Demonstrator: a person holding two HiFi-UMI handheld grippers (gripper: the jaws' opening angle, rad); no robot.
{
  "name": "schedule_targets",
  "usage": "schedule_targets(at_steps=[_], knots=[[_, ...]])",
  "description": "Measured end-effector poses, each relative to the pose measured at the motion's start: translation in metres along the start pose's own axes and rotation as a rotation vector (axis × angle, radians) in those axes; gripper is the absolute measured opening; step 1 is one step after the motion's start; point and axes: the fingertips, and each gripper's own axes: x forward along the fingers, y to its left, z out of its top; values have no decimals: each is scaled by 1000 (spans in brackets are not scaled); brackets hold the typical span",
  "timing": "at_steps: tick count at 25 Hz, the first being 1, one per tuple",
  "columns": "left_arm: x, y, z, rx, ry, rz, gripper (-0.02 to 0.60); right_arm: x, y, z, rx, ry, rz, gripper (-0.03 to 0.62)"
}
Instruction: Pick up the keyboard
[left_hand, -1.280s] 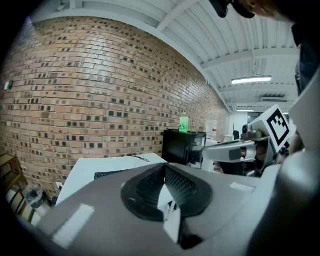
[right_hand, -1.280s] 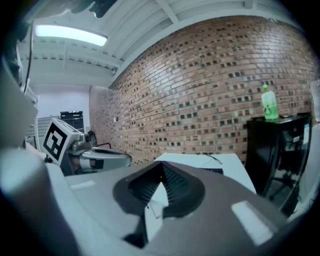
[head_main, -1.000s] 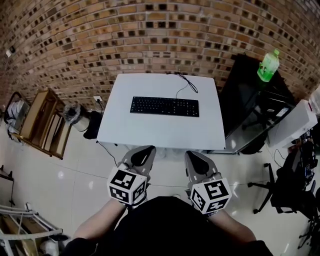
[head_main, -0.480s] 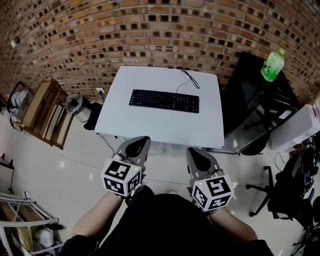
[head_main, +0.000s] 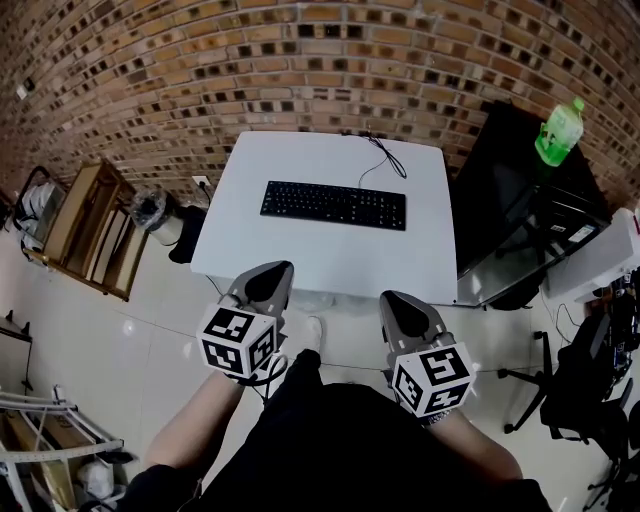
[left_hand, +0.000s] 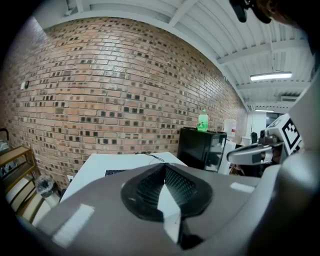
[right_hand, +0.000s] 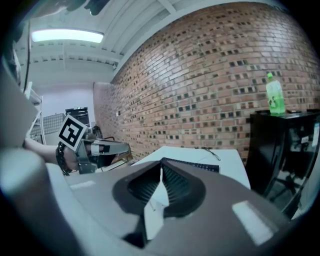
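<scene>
A black keyboard (head_main: 333, 204) lies flat in the middle of a white table (head_main: 300, 265), its thin cable (head_main: 382, 157) running to the far edge. In the head view both grippers hover short of the table's near edge, well apart from the keyboard. My left gripper (head_main: 272, 274) is shut with nothing in it. My right gripper (head_main: 393, 302) is also shut and empty. In the left gripper view the jaws meet at the tip (left_hand: 164, 166) and a corner of the keyboard (left_hand: 116, 172) shows past them. In the right gripper view the keyboard (right_hand: 192, 165) lies just beyond the shut tips (right_hand: 161, 163).
A brick wall (head_main: 300, 70) rises behind the table. A black cabinet (head_main: 505, 190) with a green bottle (head_main: 560, 132) stands to the right, a white box (head_main: 600, 260) beside it. A wooden shelf (head_main: 85, 240) and a small bin (head_main: 150, 212) sit on the left. The floor is glossy tile.
Both grippers have shifted a little and the head view has moved closer to the table. The keyboard has stayed in place and both pairs of jaws have stayed shut.
</scene>
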Motion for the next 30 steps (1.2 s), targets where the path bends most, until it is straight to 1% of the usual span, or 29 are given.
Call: schedule_targets(at_steps=[6, 11, 20, 24, 30], knots=[[37, 50, 3, -33, 21, 10, 9, 47, -24, 8, 13, 32, -32, 29], [74, 94, 3, -63, 64, 4, 25, 97, -45, 13, 42, 67, -52, 44], [132, 173, -2, -118, 163, 14, 120, 170, -91, 24, 98, 122, -104, 118], [153, 205, -8, -171, 203, 20, 170, 190, -121, 23, 129, 150, -145, 147], [178, 240, -17, -242, 257, 14, 214, 207, -172, 16, 162, 190, -214, 181]])
